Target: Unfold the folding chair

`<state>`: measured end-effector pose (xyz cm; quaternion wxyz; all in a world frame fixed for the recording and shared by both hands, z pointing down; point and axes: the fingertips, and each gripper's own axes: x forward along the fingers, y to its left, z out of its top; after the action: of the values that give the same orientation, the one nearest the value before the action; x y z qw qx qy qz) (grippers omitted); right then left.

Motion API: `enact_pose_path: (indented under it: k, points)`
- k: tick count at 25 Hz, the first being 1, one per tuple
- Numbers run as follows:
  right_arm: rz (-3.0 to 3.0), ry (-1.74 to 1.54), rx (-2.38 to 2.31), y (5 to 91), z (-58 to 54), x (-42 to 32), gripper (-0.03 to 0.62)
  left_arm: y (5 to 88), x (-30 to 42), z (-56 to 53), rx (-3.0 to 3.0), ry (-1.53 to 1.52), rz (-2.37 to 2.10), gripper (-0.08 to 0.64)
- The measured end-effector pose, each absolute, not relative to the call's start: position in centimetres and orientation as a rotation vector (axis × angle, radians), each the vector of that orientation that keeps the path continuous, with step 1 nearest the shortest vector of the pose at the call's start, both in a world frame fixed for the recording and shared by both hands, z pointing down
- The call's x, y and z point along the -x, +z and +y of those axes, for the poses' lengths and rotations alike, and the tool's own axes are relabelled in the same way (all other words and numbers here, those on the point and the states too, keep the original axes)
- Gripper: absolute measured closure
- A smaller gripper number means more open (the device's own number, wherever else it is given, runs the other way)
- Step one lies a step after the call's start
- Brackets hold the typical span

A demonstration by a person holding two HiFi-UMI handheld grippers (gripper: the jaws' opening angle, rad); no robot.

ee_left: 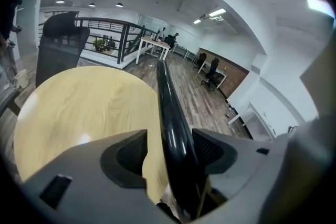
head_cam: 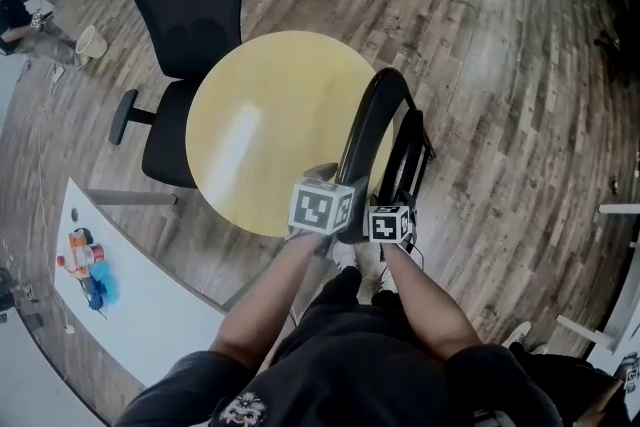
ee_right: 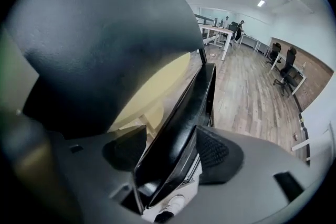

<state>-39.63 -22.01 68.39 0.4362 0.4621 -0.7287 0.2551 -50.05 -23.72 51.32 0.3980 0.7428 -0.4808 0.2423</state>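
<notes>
The folded black folding chair [head_cam: 385, 140] stands on edge against the right rim of the round yellow table [head_cam: 270, 125], just ahead of my legs. My left gripper [head_cam: 335, 207] straddles the chair's curved top rail [ee_left: 168, 97]. In the left gripper view the left gripper [ee_left: 170, 150] has the rail against the right pad [ee_left: 212, 150], with a gap at the other pad. My right gripper [head_cam: 392, 223] sits beside it on the flat seat panel [ee_right: 194, 107]. The right gripper [ee_right: 168, 153] has the panel's edge between its pads, unclamped. Both grippers are open.
A black office chair [head_cam: 185, 5] is pushed up to the table's far left side. A white desk [head_cam: 130, 305] with small items [head_cam: 82, 260] lies at the lower left. A person [head_cam: 20, 15] sits far left. White furniture legs [head_cam: 615, 210] stand at the right.
</notes>
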Motion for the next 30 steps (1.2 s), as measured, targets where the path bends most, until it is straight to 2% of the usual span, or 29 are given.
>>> enact_pose_path:
  k: [6, 9, 12, 21, 30]
  points:
    - [-1.750, 0.640, -1.136, 69.9, -22.8, 39.6, 0.310, 53.0, 48.8, -24.7, -1.882, 0.632, -1.153, 0.319]
    - [-1.721, 0.647, -1.144, 70.1, -22.8, 39.7, 0.307, 53.4, 48.1, -24.9, -1.876, 0.647, -1.114, 0.366]
    - [-1.702, 0.657, -1.171, 70.6, -23.1, 39.7, 0.307, 53.6, 47.5, -25.0, -1.870, 0.674, -1.102, 0.463]
    - [-1.751, 0.703, -1.191, 70.4, -22.8, 38.7, 0.307, 53.3, 47.1, -24.7, -1.889, 0.721, -1.108, 0.485]
    - [-1.794, 0.753, -1.278, 69.0, -21.9, 33.6, 0.309, 51.5, 41.7, -23.5, -1.945, 0.772, -1.081, 0.468]
